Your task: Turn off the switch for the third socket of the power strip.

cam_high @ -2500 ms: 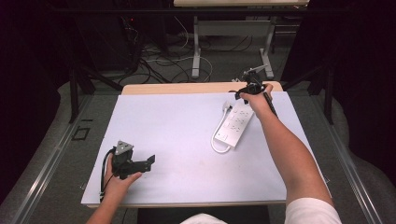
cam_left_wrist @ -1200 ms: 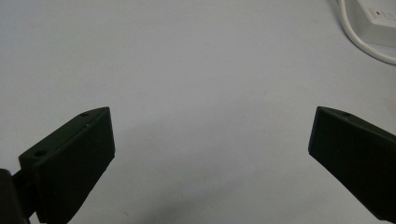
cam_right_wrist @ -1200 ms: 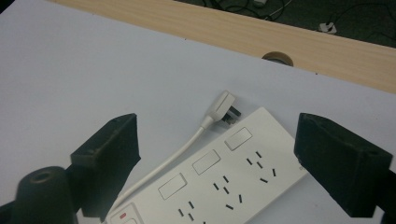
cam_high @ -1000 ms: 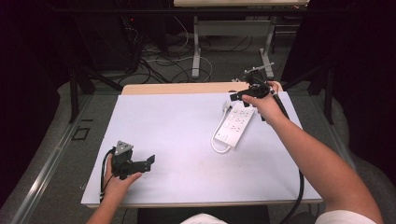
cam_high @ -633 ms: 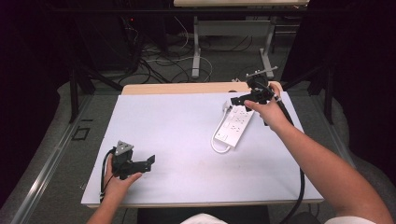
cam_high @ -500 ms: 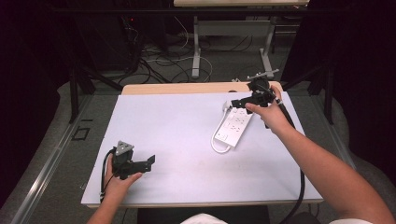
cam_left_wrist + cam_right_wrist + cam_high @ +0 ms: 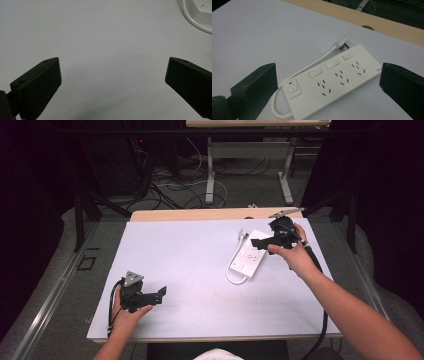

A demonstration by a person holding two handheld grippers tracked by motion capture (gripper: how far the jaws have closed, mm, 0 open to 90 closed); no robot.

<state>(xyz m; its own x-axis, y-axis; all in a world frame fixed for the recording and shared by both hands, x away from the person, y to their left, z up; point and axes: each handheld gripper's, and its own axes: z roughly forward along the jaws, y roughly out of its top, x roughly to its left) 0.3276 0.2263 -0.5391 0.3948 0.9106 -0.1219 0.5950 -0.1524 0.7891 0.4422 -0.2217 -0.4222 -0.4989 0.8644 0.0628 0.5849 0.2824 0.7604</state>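
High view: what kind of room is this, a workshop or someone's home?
Probably a lab or workshop, not a home: a bare white table holding a power strip, loose cables on the floor behind, and metal desk legs beyond.

Power symbol on the power strip [image 7: 329,83] main button [image 7: 292,89]; small brand mark at far end unreadable.
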